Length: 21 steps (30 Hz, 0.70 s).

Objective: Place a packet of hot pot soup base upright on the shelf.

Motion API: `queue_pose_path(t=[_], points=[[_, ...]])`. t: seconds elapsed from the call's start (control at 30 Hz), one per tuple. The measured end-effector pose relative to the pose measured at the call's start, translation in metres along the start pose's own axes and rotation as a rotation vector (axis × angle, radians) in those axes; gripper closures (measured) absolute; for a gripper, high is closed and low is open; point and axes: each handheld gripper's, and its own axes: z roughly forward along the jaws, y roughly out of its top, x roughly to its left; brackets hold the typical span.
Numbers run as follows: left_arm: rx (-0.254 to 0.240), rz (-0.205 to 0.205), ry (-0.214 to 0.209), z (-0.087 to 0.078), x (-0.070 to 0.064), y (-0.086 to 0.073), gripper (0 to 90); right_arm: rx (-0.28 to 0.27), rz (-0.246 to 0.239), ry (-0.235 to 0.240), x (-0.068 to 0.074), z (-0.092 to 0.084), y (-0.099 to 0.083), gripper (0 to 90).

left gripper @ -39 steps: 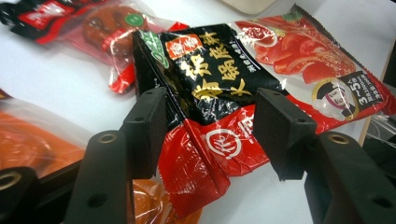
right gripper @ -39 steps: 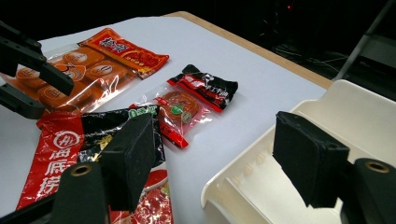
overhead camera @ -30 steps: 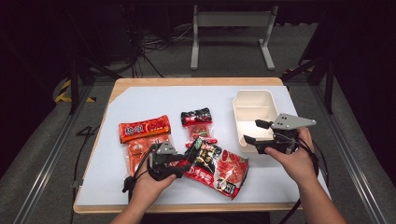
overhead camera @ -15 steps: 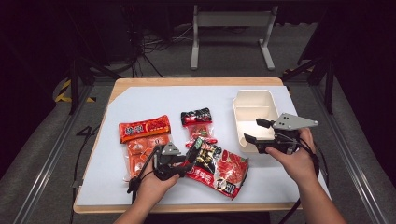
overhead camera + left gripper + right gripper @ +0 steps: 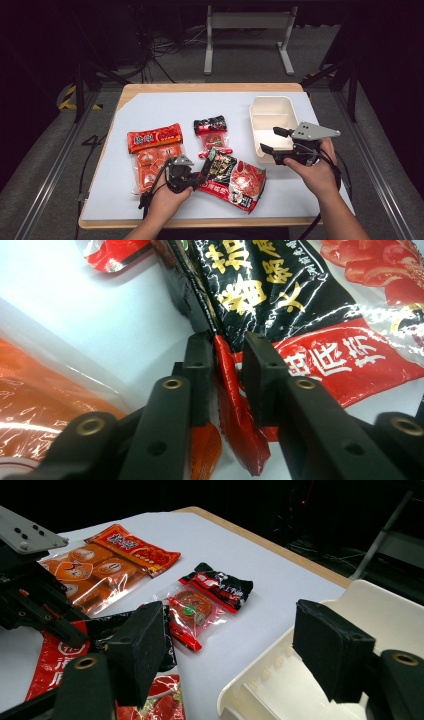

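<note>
A large red and black food packet (image 5: pixel 235 177) lies flat near the table's front edge. My left gripper (image 5: pixel 200 176) has its jaws closed on the packet's left edge; in the left gripper view that folded red edge (image 5: pixel 227 375) is pinched between the two black jaws. My right gripper (image 5: pixel 271 140) stands open above the near end of a white tray (image 5: pixel 272 107), with nothing between its fingers. From the right gripper view, the tray's rim (image 5: pixel 400 625) sits under the right jaw, and the large packet (image 5: pixel 55 665) lies at lower left.
An orange snack packet (image 5: pixel 155 152) lies left of my left hand, close beside it. A small red and black packet (image 5: pixel 212 132) rests at mid-table, just behind the large one. The white mat (image 5: pixel 165 107) has bare room toward the back and left.
My left gripper has edged a little to the right onto the large packet's edge. The right gripper has stayed almost still over the tray.
</note>
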Motion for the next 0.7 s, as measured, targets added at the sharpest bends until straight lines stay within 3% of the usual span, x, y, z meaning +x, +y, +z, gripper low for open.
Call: queue_pose_path(t=[0.23,0.47,0.7], points=[[-0.020,0.022,0.037,-0.001,-0.005,0.002,86.2,0.004,-0.003,0.000,0.001,0.001,0.000,29.7],[-0.069,-0.011,0.027,-0.004,-0.005,0.006,88.3,0.000,-0.002,-0.003,0.000,0.000,0.000,29.7],[-0.189,0.002,0.009,-0.024,-0.014,0.017,88.6,-0.012,-0.010,-0.007,0.000,-0.003,0.001,31.4]])
